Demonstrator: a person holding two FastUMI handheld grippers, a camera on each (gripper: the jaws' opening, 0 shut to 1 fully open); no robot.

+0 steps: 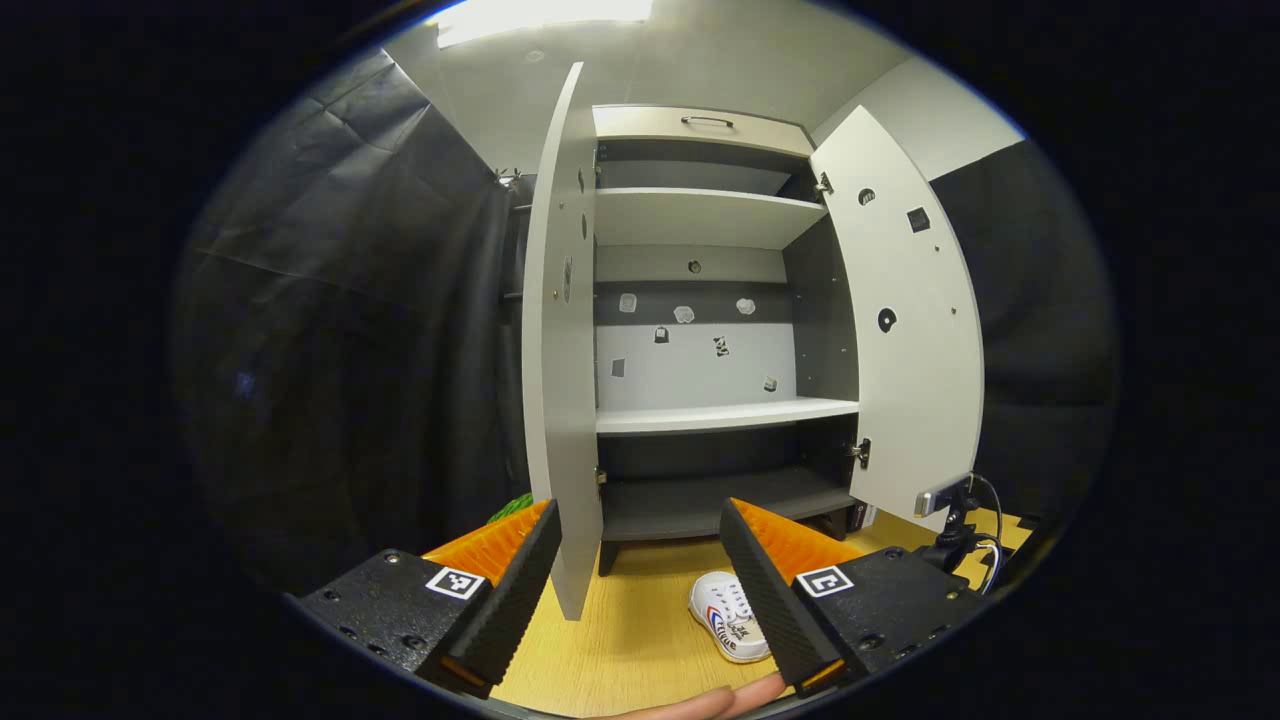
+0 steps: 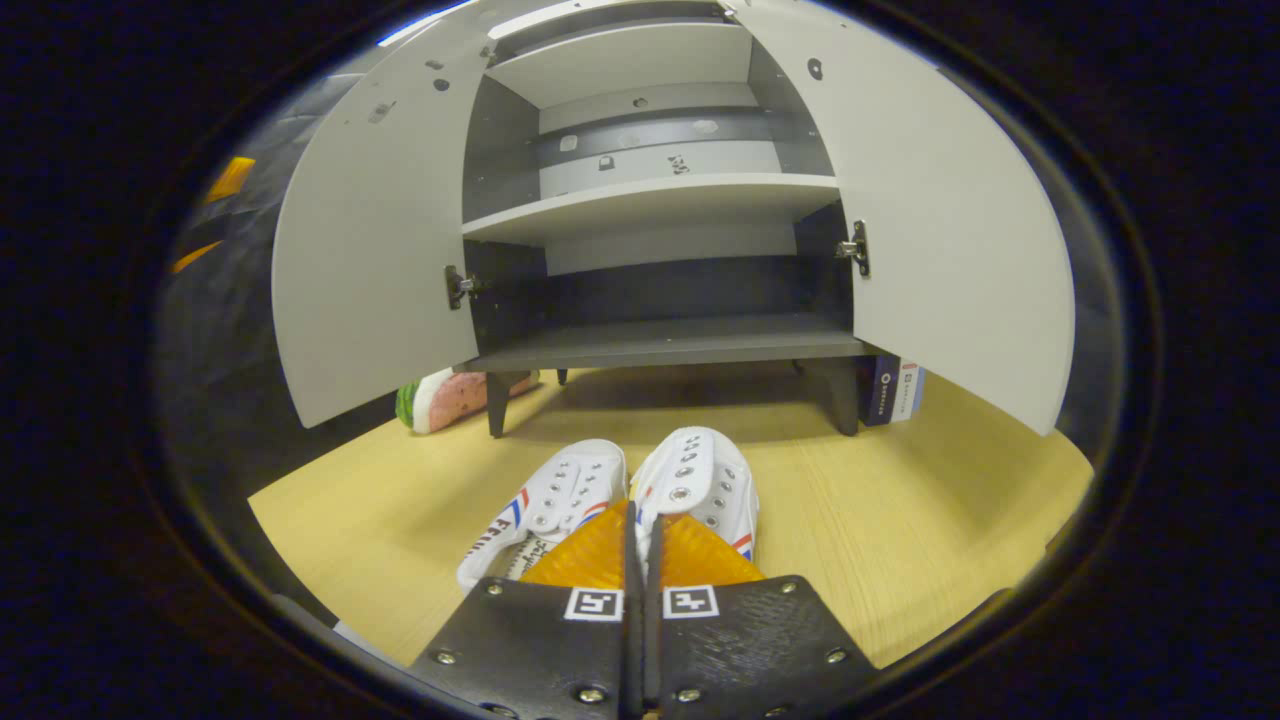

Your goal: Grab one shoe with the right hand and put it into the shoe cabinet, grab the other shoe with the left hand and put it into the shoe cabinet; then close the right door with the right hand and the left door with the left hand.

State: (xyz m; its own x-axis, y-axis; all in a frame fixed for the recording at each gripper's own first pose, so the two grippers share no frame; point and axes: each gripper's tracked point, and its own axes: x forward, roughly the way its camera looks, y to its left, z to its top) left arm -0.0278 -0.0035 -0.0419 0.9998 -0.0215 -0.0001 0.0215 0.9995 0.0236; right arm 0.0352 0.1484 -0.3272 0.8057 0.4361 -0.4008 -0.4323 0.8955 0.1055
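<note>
Two white shoes with red and blue stripes lie side by side on the wooden floor in front of the open shoe cabinet (image 2: 660,345). My right gripper (image 2: 640,510) is low over their near ends, its fingers pressed together on the inner rim of the right shoe (image 2: 700,480). The left shoe (image 2: 560,495) lies just beside it, untouched. My left gripper (image 1: 640,560) is held higher and farther back, open and holding nothing, facing the cabinet (image 1: 700,415). One shoe (image 1: 728,612) shows on the floor by its right finger. Both doors stand wide open.
The left door (image 1: 560,380) sticks out between my left gripper's fingers; the right door (image 1: 915,330) swings out to the right. A watermelon-patterned thing (image 2: 450,395) lies by the cabinet's left leg and a small blue box (image 2: 895,390) by its right leg. A camera stand (image 1: 955,525) stands at the right.
</note>
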